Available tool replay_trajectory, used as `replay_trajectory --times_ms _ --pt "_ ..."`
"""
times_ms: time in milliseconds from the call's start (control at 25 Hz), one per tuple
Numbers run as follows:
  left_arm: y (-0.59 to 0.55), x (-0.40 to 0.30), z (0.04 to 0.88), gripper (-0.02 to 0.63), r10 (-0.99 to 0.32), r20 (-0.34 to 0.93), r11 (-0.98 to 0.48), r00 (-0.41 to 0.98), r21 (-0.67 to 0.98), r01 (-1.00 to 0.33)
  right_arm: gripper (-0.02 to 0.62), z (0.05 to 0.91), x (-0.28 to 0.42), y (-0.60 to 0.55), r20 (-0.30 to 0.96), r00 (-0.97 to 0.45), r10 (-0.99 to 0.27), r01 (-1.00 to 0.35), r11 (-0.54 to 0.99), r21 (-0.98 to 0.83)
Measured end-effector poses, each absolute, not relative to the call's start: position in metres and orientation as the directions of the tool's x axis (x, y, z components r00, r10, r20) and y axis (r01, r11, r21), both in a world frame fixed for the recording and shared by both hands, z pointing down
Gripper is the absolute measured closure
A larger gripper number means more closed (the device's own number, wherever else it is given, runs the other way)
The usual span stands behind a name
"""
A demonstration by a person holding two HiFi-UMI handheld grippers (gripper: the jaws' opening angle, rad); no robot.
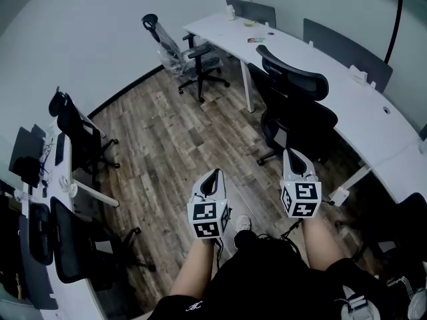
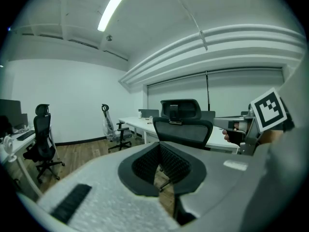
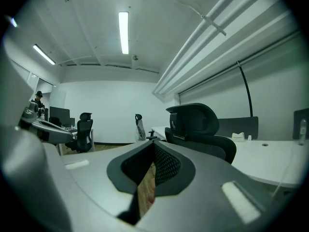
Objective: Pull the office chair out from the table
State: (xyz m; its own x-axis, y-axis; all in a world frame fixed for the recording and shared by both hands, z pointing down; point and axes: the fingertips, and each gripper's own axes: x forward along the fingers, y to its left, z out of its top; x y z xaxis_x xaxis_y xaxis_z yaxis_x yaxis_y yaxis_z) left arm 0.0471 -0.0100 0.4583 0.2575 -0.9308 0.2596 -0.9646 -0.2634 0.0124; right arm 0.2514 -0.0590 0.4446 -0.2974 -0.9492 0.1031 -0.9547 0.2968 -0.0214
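Observation:
A black mesh office chair (image 1: pixel 293 105) with a headrest stands tucked against the long white curved table (image 1: pixel 360 112), its back towards me. My left gripper (image 1: pixel 212 179) and right gripper (image 1: pixel 295 157) are held side by side, short of the chair and not touching it. Both are shut with nothing between their jaws. In the left gripper view the chair (image 2: pixel 182 127) rises straight beyond the shut left gripper (image 2: pixel 161 161). The chair's headrest (image 3: pixel 193 120) stands just right of the shut right gripper (image 3: pixel 153 163) in the right gripper view.
A plastic-wrapped chair (image 1: pixel 183 55) stands at the table's far end. Two more black chairs (image 1: pixel 77 132) (image 1: pixel 73 252) sit at a desk with monitors (image 1: pixel 27 159) on the left. Wood floor (image 1: pixel 173 145) lies between the two rows.

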Motion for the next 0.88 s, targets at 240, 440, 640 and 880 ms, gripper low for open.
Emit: replay_trajectory --times_ms 240,440,640,880 --pt "-0.072 0.007 0.460 0.597 -0.931 0.275 -0.246 0.240 0.014 -0.969 0.586 0.439 0.222 -0.134 0.101 -0.299 -0.949 -0.954 0.299 -0.021" --pt "-0.139 -0.019 0.456 0.597 -0.927 0.287 -0.252 0.242 0.004 -0.968 0.586 0.431 0.204 -0.204 0.095 -0.282 -0.955 -0.959 0.280 -0.037" --pt "-0.208 -0.029 0.450 0.597 -0.920 0.283 -0.285 0.272 -0.005 -0.958 0.586 0.429 0.193 -0.267 0.097 -0.260 -0.961 -0.966 0.257 -0.042" --pt "-0.280 -0.032 0.452 0.597 -0.906 0.280 -0.336 0.318 -0.017 -0.942 0.586 0.434 0.190 -0.318 0.098 -0.222 -0.970 -0.975 0.218 -0.042"
